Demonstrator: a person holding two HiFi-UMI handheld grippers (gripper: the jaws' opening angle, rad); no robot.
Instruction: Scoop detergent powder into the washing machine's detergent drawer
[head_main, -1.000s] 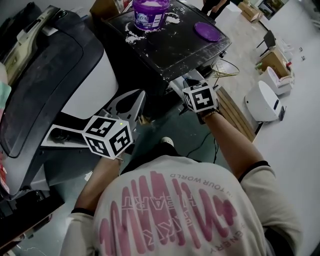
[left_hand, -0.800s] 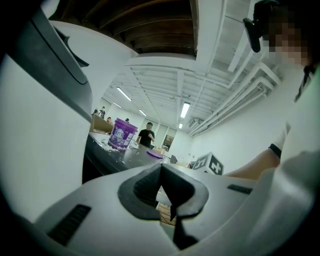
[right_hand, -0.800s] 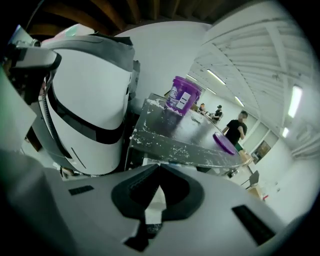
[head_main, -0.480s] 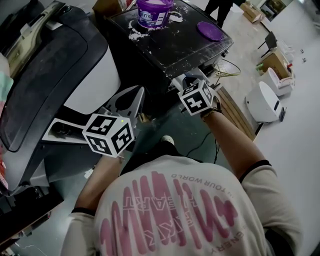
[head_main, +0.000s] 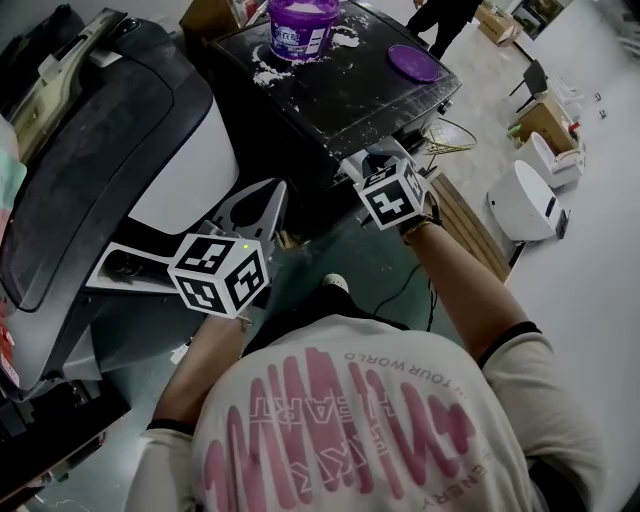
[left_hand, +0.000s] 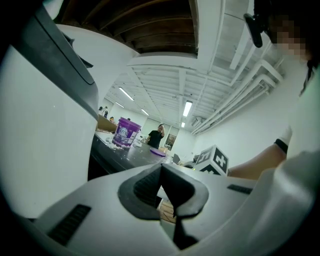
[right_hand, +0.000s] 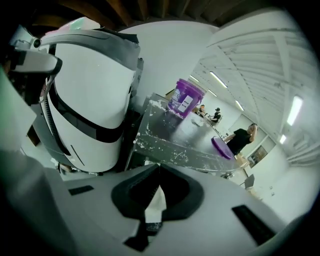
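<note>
Below the dark table (head_main: 340, 95), barely moves: rolls the right gripper (right_hand: 159, 169) slightly, keeps it and the left gripper (left_hand: 161, 168) pressed together, empty; no scooping from the tub (head_main: 303, 22) yet

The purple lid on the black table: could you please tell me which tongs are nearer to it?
Right. In the head view the right tongs sit by the near edge of the table, below the lid; the left tongs are farther down-left, beside the washer.
</note>
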